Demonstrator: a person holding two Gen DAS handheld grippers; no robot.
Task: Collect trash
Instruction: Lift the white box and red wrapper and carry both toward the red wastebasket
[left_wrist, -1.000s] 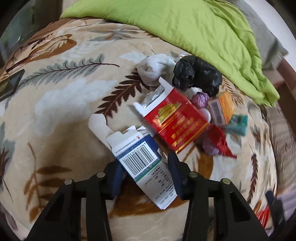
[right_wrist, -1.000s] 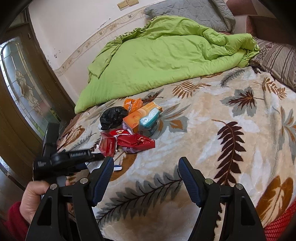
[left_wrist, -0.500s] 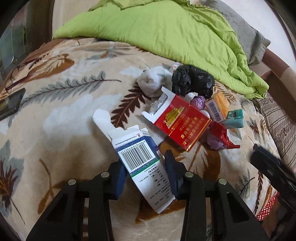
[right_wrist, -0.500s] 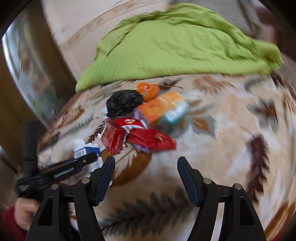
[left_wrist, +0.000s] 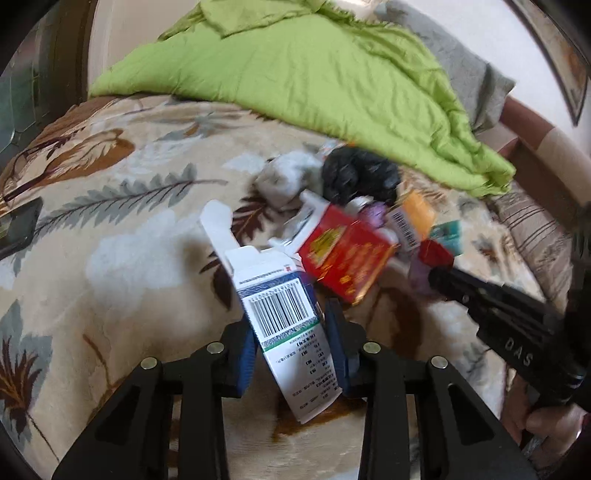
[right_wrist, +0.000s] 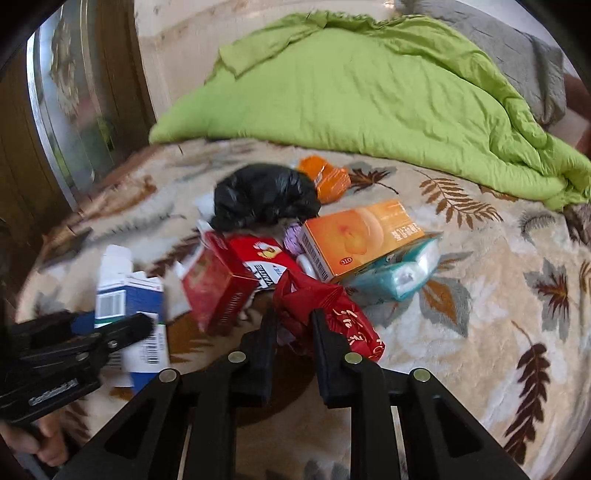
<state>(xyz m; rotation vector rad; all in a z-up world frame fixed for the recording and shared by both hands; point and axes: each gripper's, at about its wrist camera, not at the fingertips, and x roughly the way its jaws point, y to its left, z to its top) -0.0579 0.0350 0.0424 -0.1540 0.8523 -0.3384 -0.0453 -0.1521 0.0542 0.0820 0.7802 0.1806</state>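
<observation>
A pile of trash lies on the leaf-patterned blanket (left_wrist: 110, 258). My left gripper (left_wrist: 288, 321) is shut on a white-and-blue carton (left_wrist: 275, 302) with a barcode, its pads pressing both sides and its flap standing up. My right gripper (right_wrist: 293, 317) is closing its jaws on a crumpled red wrapper (right_wrist: 343, 321), whose near end sits pinched between them. Just beyond lie a red box (right_wrist: 214, 288), a black bag (right_wrist: 262, 195), an orange box (right_wrist: 362, 236) and a teal tissue pack (right_wrist: 402, 273).
A green duvet (right_wrist: 351, 92) is heaped at the back of the bed, with a grey pillow (left_wrist: 476, 74) behind it. A dark phone (left_wrist: 18, 229) lies at the blanket's left edge. A wooden door (right_wrist: 22, 147) stands on the left.
The right gripper moved left to the pile and closed from wide open onto the red wrapper. The left gripper tightened on the carton and tilted it up.
</observation>
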